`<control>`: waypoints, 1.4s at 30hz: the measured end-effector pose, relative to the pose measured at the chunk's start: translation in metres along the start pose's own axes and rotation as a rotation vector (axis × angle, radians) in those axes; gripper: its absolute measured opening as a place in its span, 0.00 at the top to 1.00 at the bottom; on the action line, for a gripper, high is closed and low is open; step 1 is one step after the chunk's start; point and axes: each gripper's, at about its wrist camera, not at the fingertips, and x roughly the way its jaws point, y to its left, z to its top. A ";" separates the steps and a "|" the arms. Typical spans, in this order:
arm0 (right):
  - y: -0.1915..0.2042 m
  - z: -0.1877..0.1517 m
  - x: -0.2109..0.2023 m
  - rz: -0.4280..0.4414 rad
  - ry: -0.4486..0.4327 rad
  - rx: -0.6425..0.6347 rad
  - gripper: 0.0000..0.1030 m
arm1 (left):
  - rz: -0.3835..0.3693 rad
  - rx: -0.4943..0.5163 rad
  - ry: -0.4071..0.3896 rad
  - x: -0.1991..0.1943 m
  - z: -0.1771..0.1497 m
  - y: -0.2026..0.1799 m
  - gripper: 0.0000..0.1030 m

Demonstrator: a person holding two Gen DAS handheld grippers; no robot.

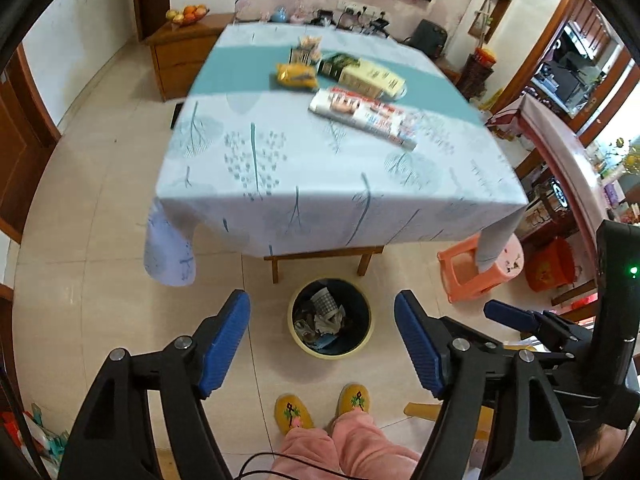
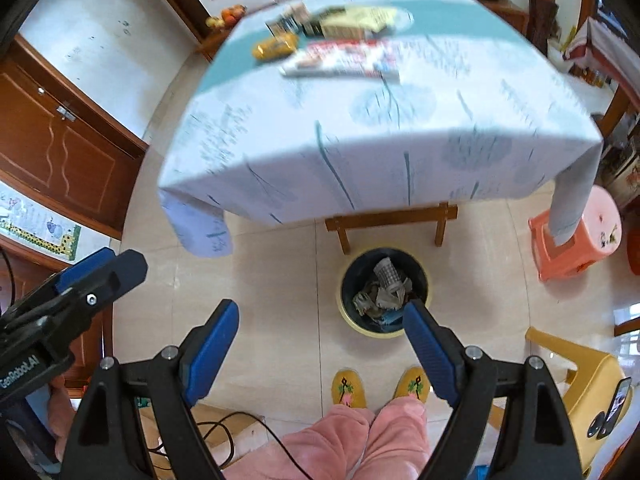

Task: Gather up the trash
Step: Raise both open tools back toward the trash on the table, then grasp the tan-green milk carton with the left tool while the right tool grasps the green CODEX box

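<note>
A round bin (image 1: 331,317) with a dark liner and pale yellow rim stands upright on glossy beige tiles, mouth up, crumpled paper (image 1: 326,312) inside. The left gripper (image 1: 322,344) tilts steeply down with its ribbed blue pads (image 1: 224,340) apart and nothing between them; the bin lies just beyond them. The right gripper (image 2: 320,350) is angled likewise, spread wide and empty, the bin beside its right finger. Farther ahead on the clothed table (image 1: 280,184), a flat printed packet (image 1: 362,116) lies slantwise.

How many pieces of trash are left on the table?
4, clustered at the table's far middle: yellow snack bag, striped carton behind it, green-and-cream box to its right, rolled flyer nearest. Smaller bits may be hidden behind them.
</note>
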 end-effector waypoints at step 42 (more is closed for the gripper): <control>-0.053 0.353 0.090 0.040 -0.109 -0.439 0.10 | 0.231 0.067 -0.067 0.120 0.343 -0.034 0.19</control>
